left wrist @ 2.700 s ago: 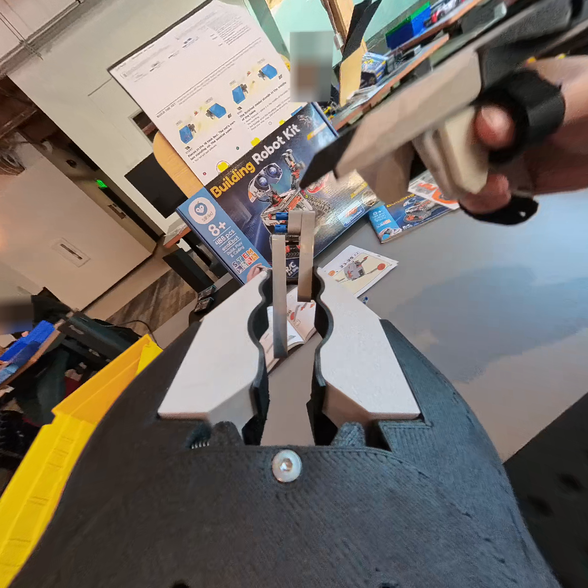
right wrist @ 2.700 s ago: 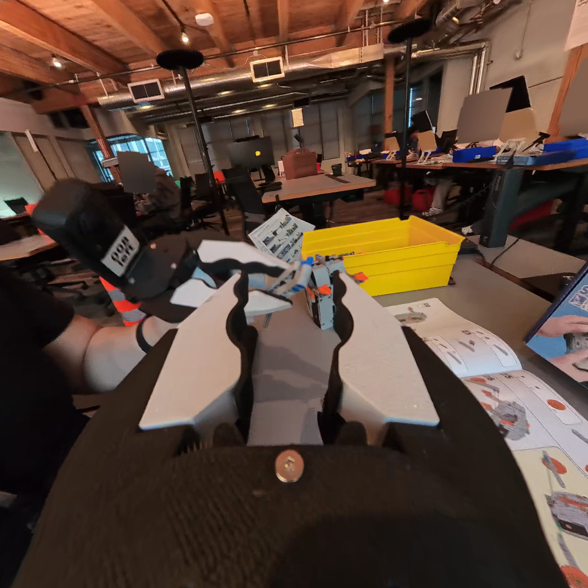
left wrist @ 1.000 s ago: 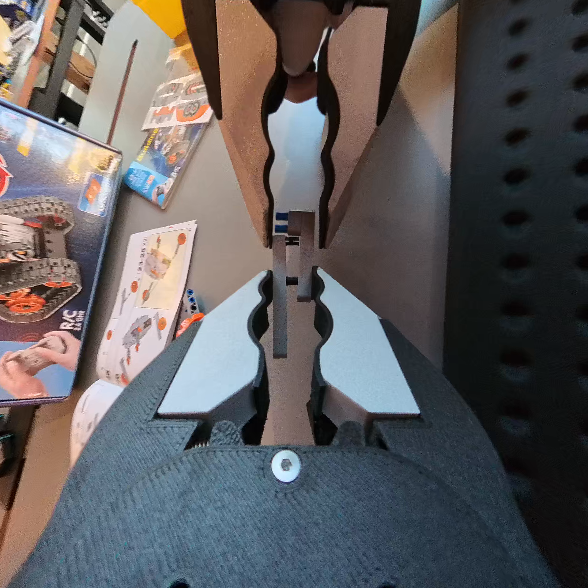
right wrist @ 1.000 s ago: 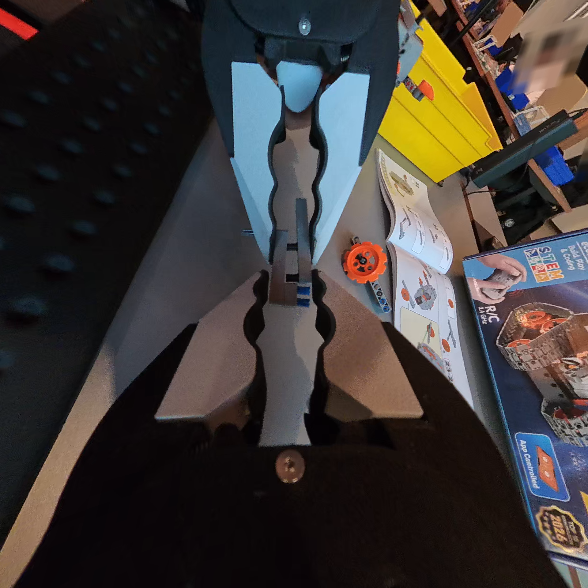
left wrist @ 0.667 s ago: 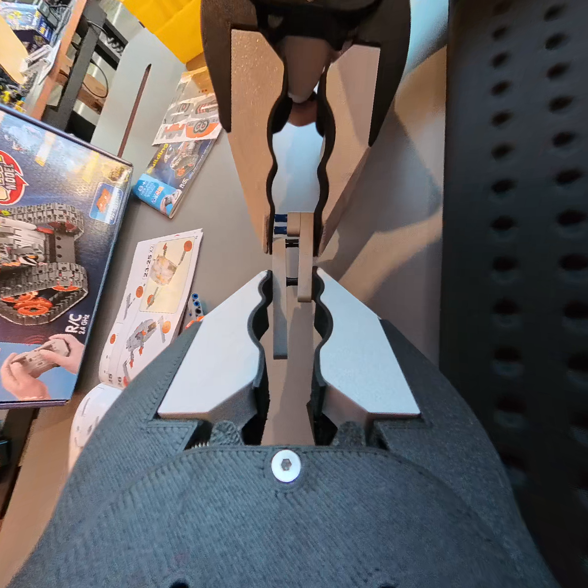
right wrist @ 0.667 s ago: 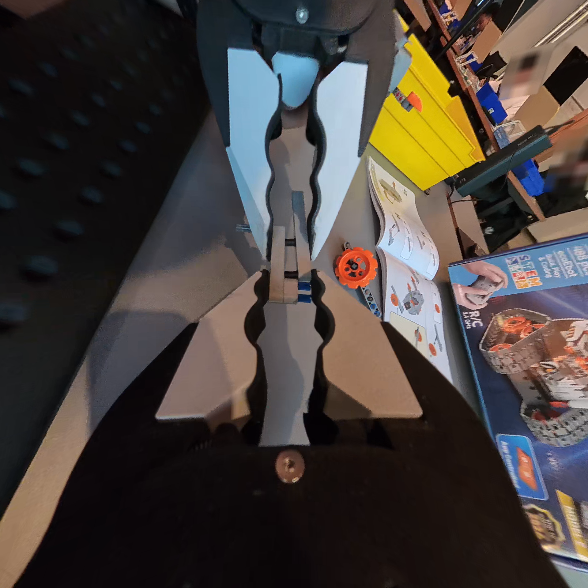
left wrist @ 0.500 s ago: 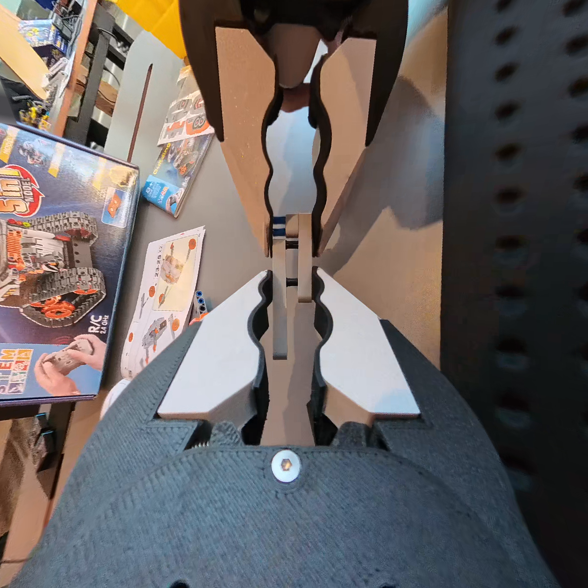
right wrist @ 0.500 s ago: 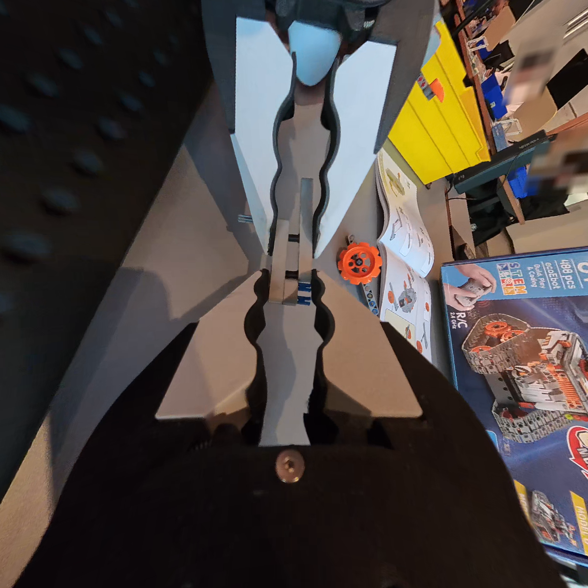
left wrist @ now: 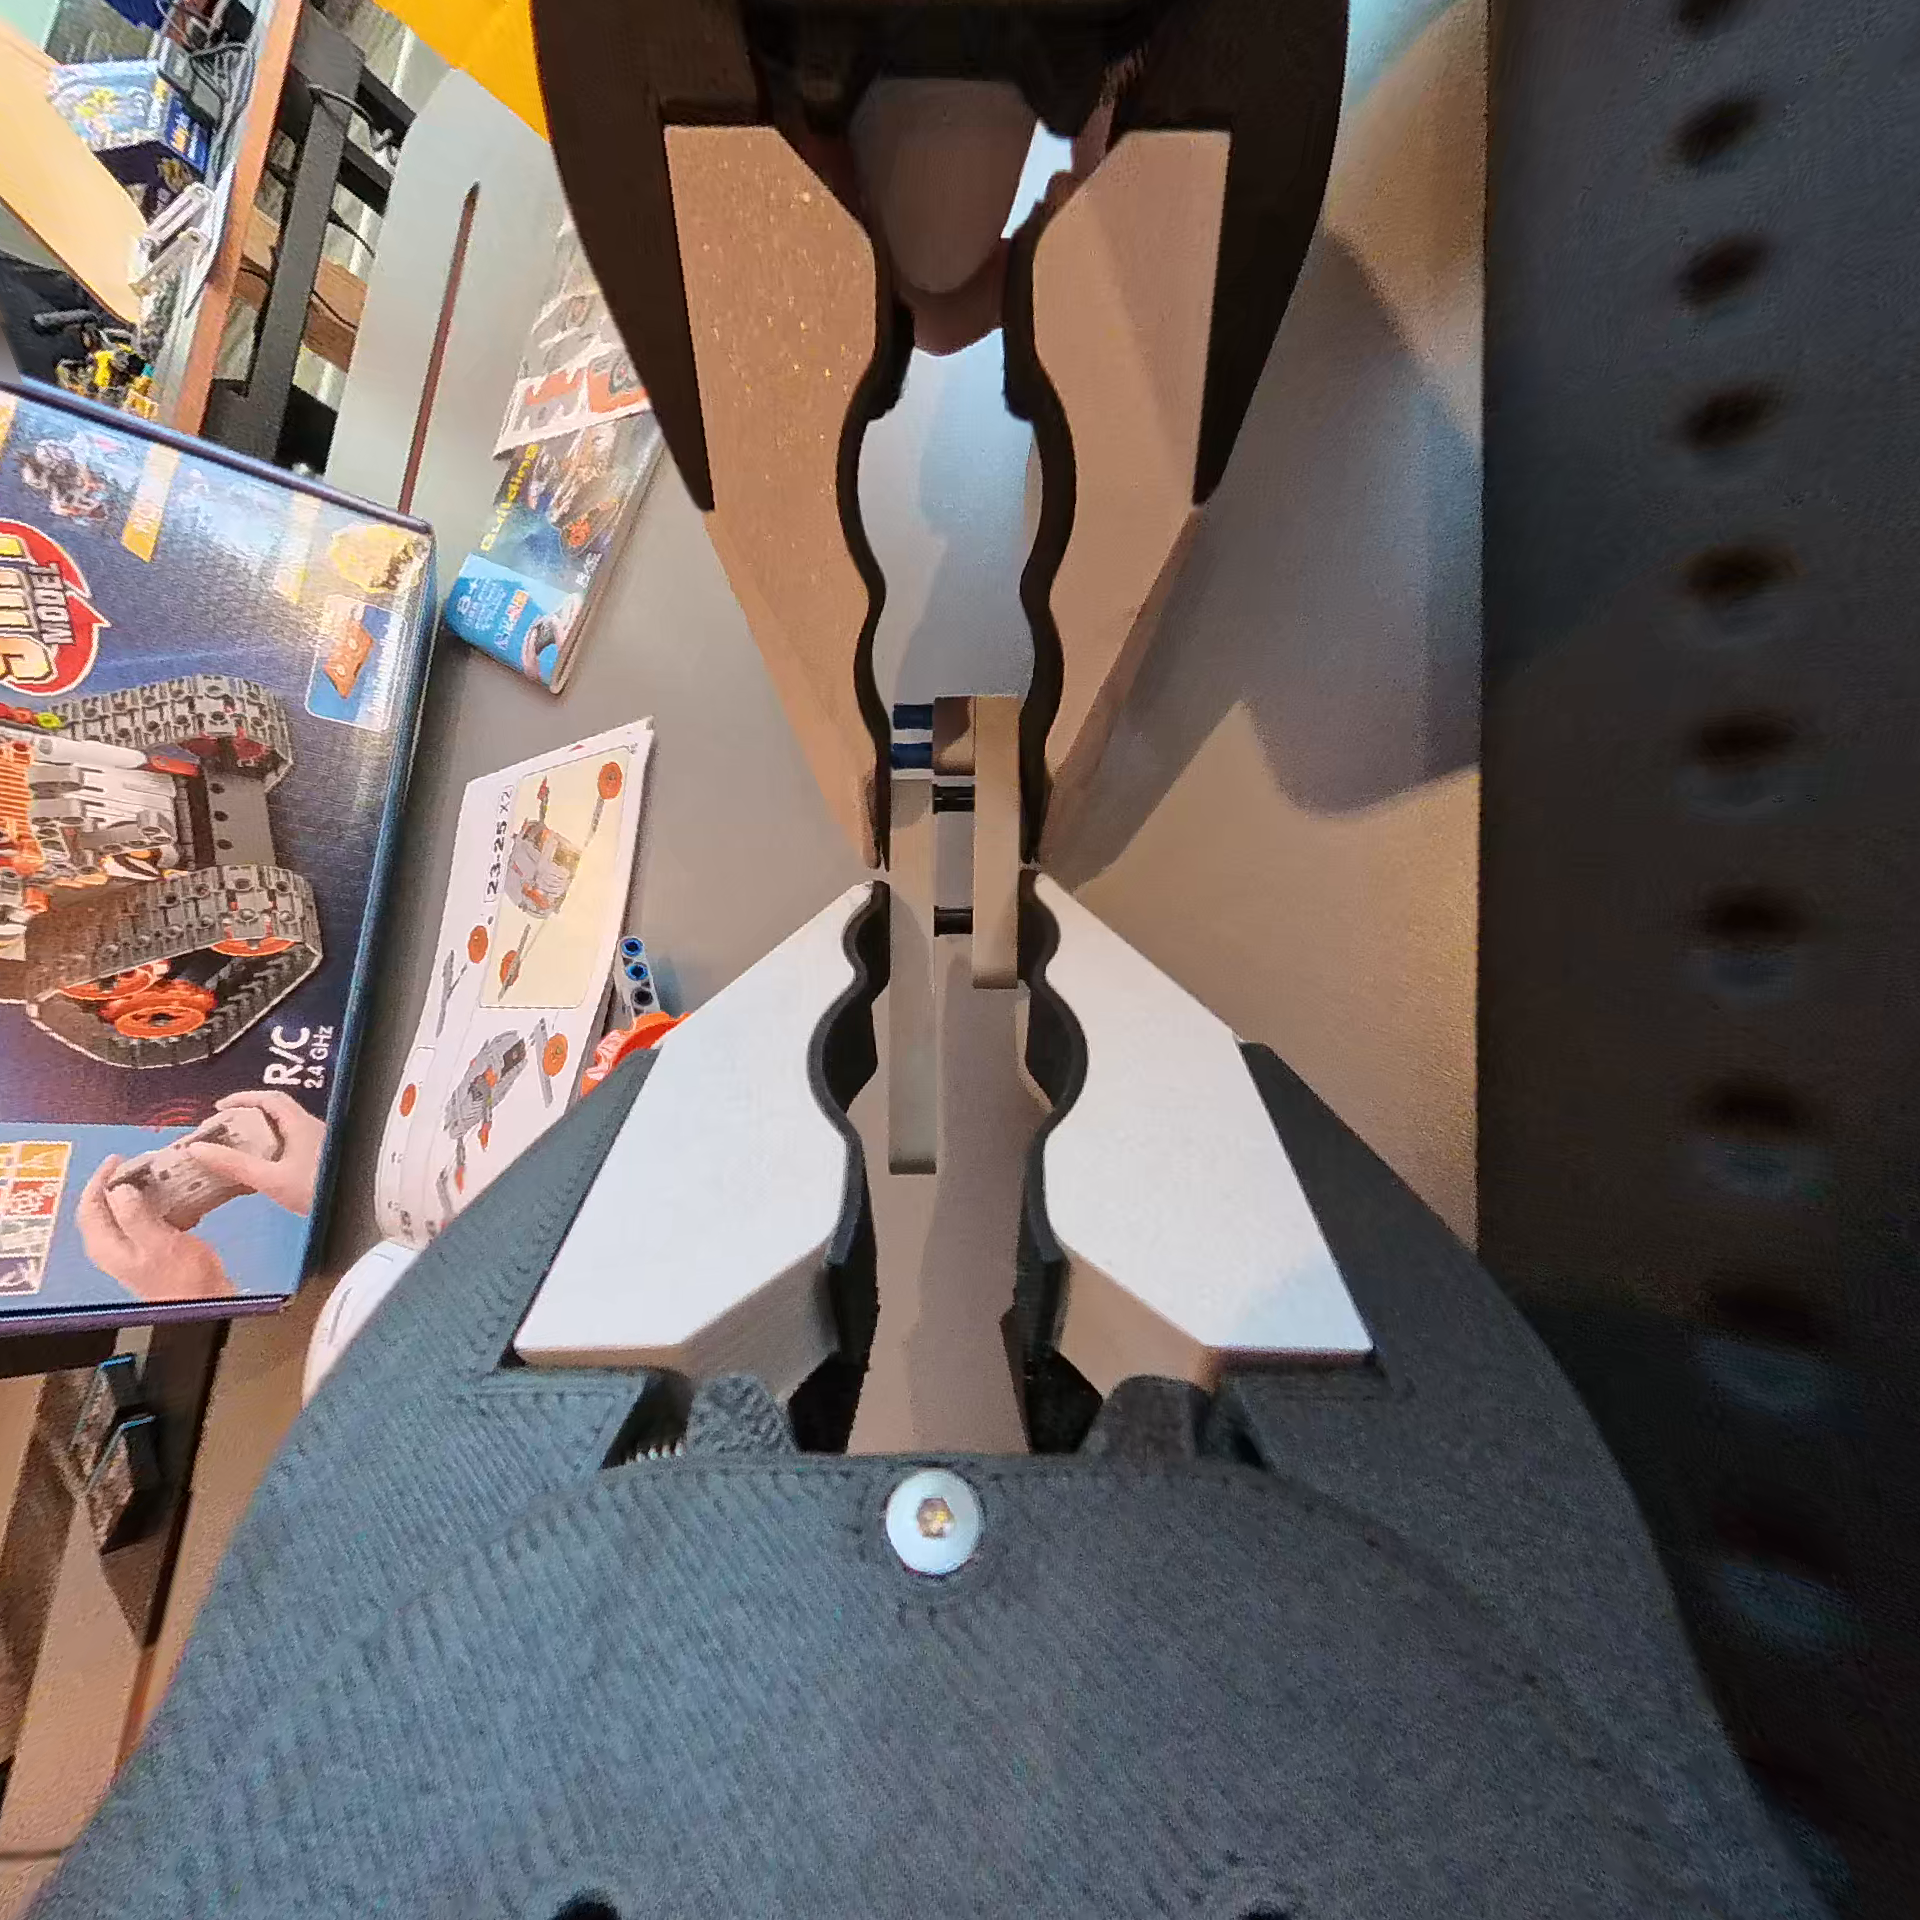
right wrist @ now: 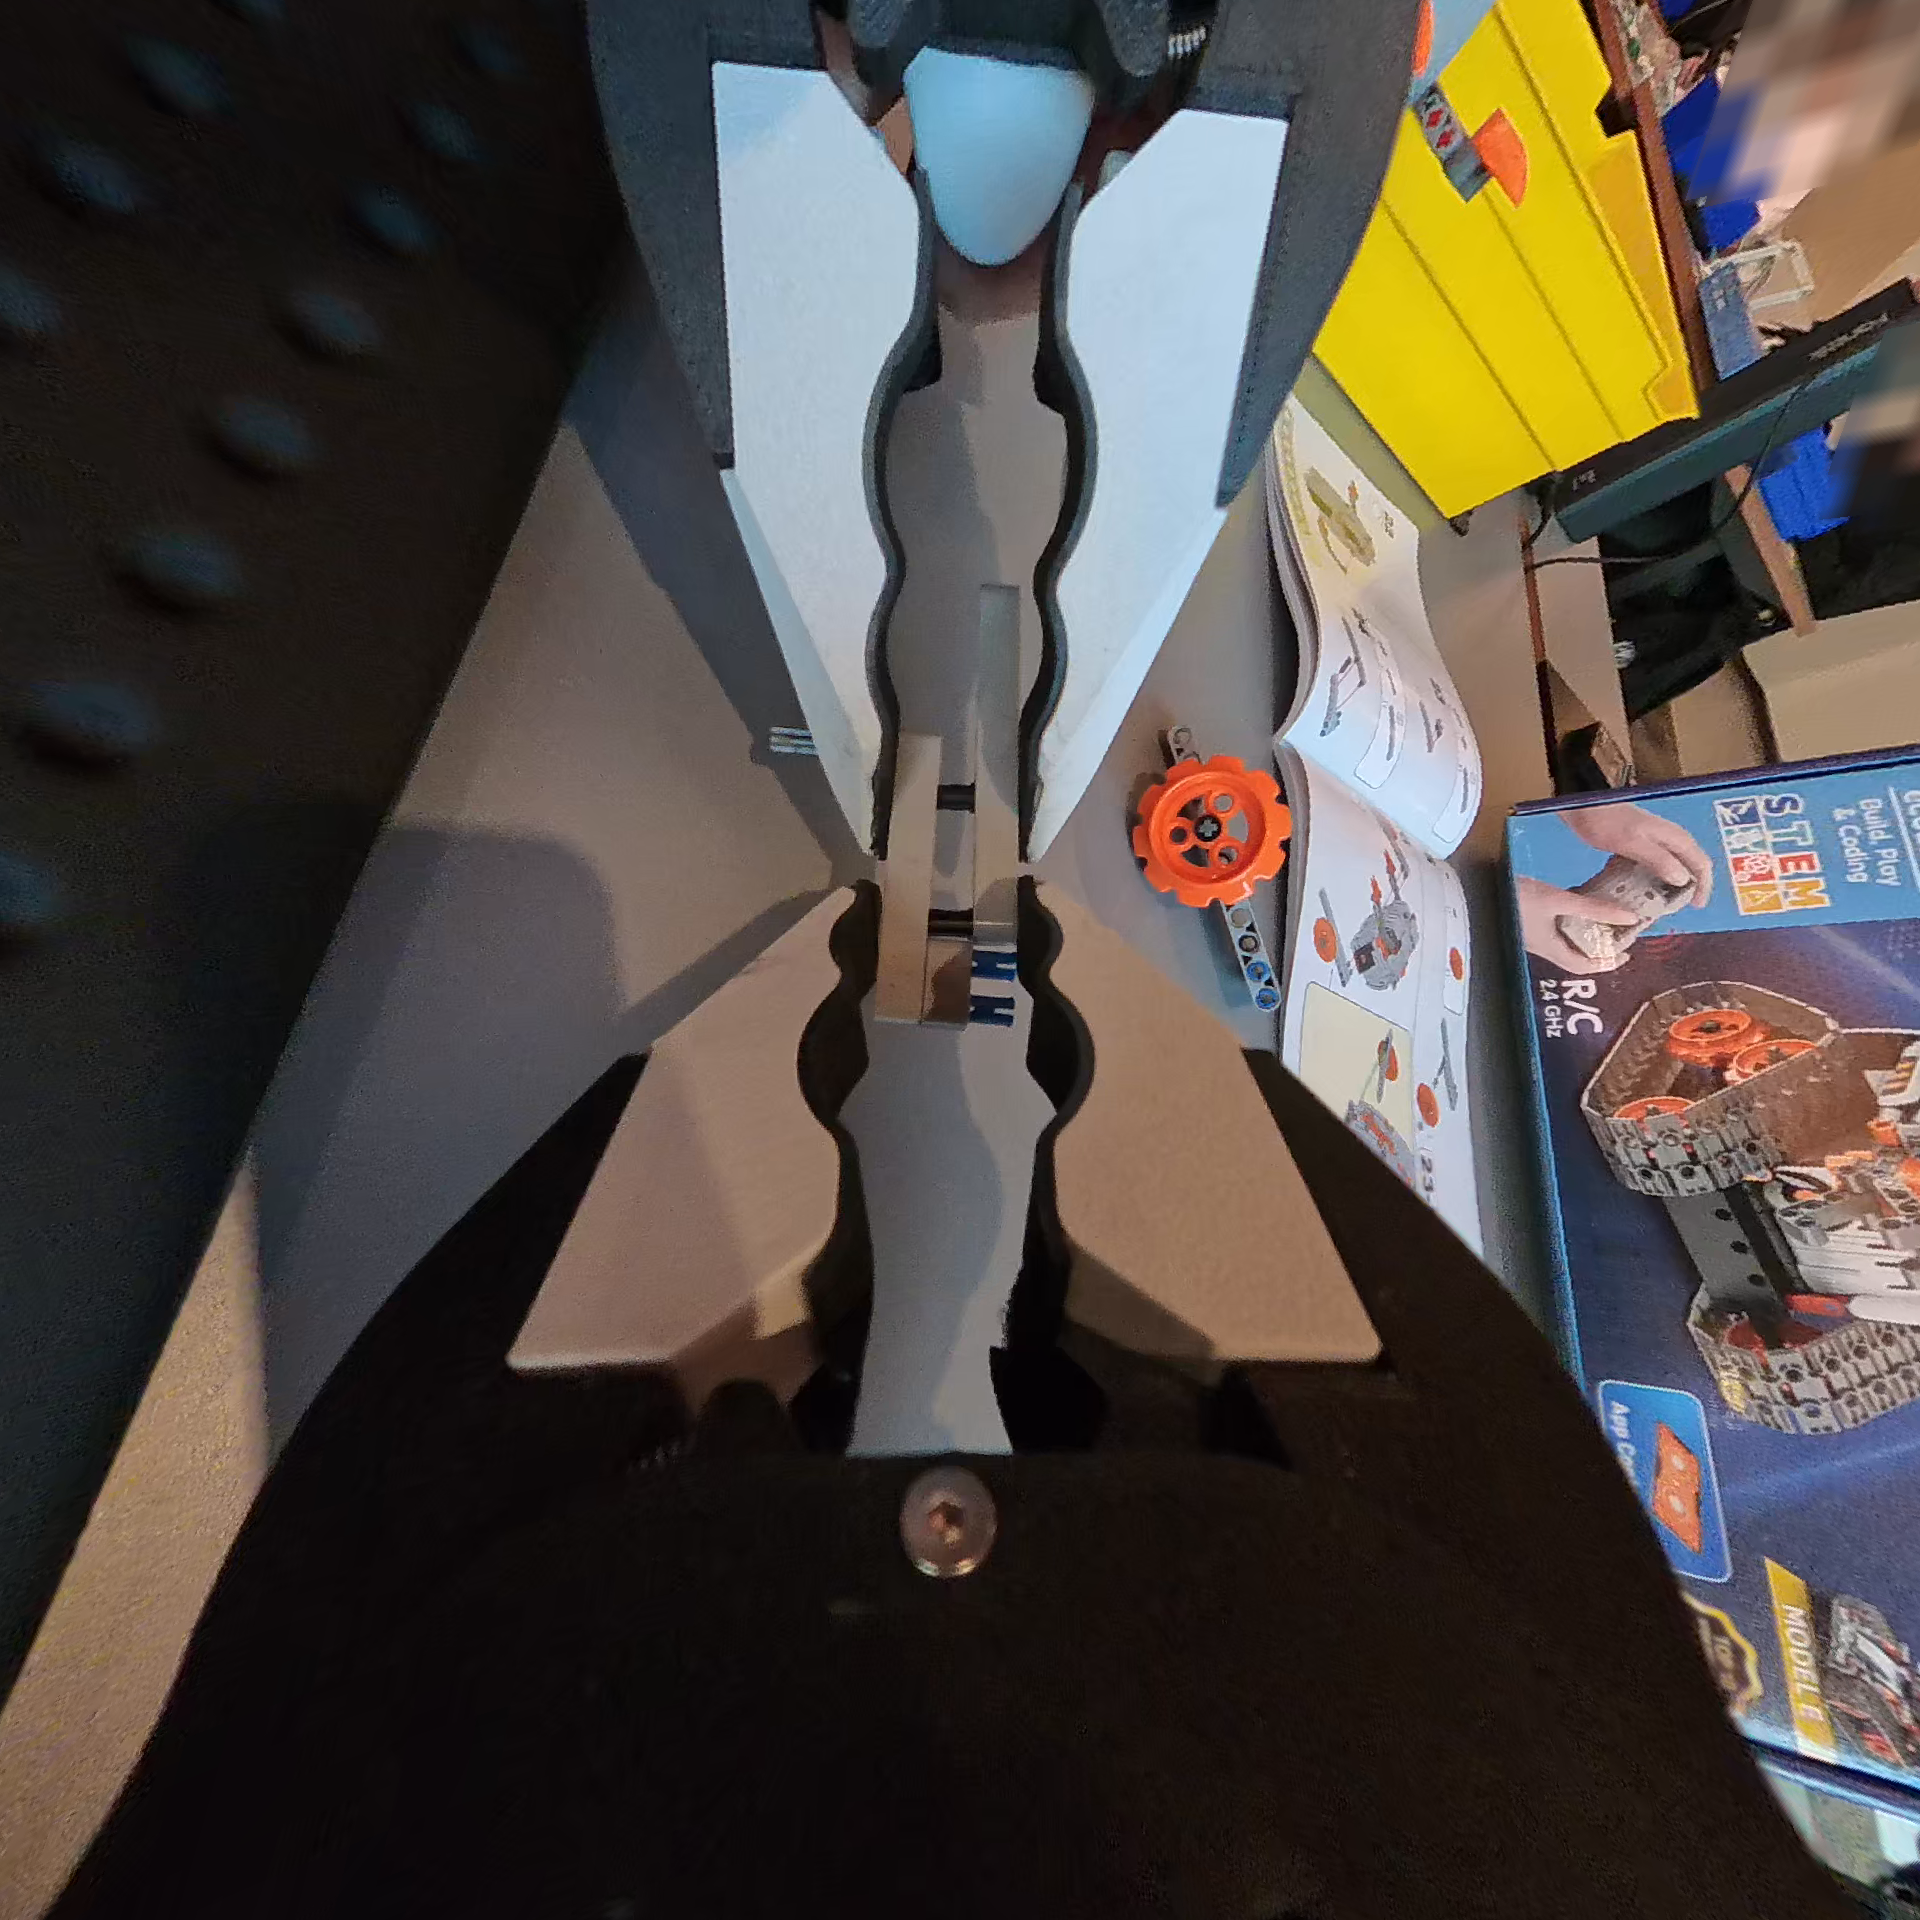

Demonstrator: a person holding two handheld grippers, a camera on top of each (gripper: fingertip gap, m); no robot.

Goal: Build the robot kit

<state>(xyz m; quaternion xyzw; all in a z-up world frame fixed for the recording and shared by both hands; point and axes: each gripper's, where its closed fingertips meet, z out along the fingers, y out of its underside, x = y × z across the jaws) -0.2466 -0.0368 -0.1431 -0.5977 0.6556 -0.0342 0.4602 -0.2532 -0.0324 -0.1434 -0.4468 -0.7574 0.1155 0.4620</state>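
A small assembly of two grey beams (left wrist: 912,997) joined by black pins, with blue pins (left wrist: 910,736) at one end, is held above the grey table (left wrist: 748,790). My left gripper (left wrist: 954,891) is shut on its near end. My right gripper (left wrist: 954,854) comes from the top of the left wrist view, tip to tip with the left, and is shut on the far end. In the right wrist view, my right gripper (right wrist: 945,902) grips the beams (right wrist: 902,935) and blue pins (right wrist: 992,987). The left gripper (right wrist: 951,847) faces it from above.
An orange gear wheel (right wrist: 1210,831) lies on the table beside an open instruction booklet (right wrist: 1371,810). A blue kit box (right wrist: 1714,1143) lies farther right and a yellow bin (right wrist: 1507,260) behind. A black perforated board (right wrist: 208,416) runs along the other side. A second booklet (left wrist: 540,613) lies beyond. Left and right tips are no more than a few centimetres apart.
Both grippers swung from apart to facing each other tip to tip over the table. In the last second the tips have drawn closer together on the beam assembly.
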